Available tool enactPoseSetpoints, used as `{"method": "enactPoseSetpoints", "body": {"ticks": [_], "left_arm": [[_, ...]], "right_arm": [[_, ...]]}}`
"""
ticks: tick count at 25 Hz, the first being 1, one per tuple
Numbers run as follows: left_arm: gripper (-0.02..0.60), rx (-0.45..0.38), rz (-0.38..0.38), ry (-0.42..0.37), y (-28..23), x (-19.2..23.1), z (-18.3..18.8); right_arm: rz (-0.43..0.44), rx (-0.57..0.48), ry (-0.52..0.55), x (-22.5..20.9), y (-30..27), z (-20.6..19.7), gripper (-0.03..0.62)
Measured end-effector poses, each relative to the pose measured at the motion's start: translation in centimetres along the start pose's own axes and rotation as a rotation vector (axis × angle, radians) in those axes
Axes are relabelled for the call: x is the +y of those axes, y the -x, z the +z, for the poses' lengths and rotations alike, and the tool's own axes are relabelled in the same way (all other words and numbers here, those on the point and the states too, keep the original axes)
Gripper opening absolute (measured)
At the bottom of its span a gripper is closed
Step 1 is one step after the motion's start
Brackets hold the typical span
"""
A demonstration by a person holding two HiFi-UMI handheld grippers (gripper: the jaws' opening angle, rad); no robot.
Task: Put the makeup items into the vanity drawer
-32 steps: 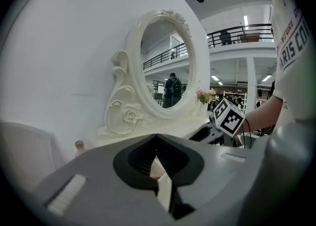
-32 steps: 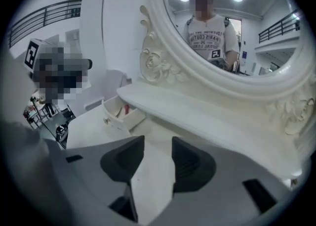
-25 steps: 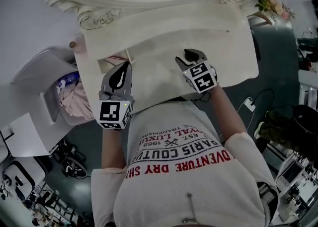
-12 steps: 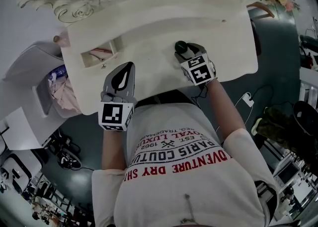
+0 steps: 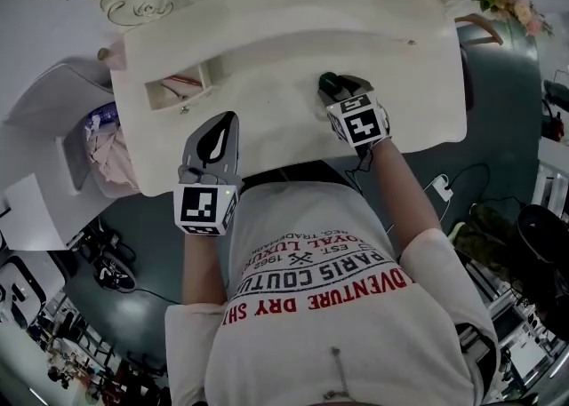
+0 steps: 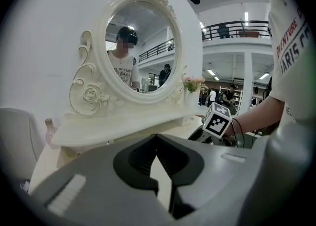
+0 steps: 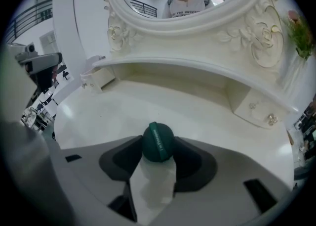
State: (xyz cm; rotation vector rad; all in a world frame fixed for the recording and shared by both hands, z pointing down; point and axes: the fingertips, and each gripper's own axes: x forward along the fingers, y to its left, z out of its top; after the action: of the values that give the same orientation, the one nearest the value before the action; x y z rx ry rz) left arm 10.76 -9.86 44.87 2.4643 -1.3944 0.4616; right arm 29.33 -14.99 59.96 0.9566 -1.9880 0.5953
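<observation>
The dark green round makeup item [image 7: 158, 142] sits on the white vanity top [image 5: 418, 84], right of centre, well apart from the small open drawer [image 5: 178, 91] at the far left. Pinkish things already lie in that drawer (too small to name).

The right gripper [image 5: 334, 90] has its jaws spread wide, one tip on each side of the item. The item looks to be resting on the tabletop rather than squeezed, so I judge it straddled, not clenched. The gripper points away from the person and lies low and nearly level, which puts the tips at the item's widest part.

The left gripper [image 5: 230, 122] hovers over the near edge, pointing toward the oval mirror [image 6: 143, 47]. Its jaws are closed together and empty, and it seems to be idle, short of the drawer.
</observation>
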Motion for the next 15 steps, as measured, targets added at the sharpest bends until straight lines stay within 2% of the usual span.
{"method": "enactPoseSetpoints", "body": {"ticks": [1,2,3,9,15], "left_arm": [[0.011,-0.002,-0.001,0.001,-0.1,-0.1,0.1],[0.011,-0.005,-0.001,0.001,-0.1,-0.1,0.1],[0.011,-0.008,0.000,0.000,-0.2,-0.1,0.2],[0.011,-0.028,0.010,-0.004,-0.1,1.0,1.2],[0.011,-0.058,0.017,-0.012,0.8,2.4,2.7]], "right_arm": [[0.001,0.014,0.006,0.0,0.1,-0.1,0.182],[0.005,0.028,0.011,0.0,0.1,-0.2,0.111],[0.011,0.040,0.015,0.1,0.1,-0.3,0.077],[0.033,0.044,0.051,1.5,0.6,0.2,0.067],[0.046,-0.013,0.066,3.0,1.6,3.9,0.067]]}}
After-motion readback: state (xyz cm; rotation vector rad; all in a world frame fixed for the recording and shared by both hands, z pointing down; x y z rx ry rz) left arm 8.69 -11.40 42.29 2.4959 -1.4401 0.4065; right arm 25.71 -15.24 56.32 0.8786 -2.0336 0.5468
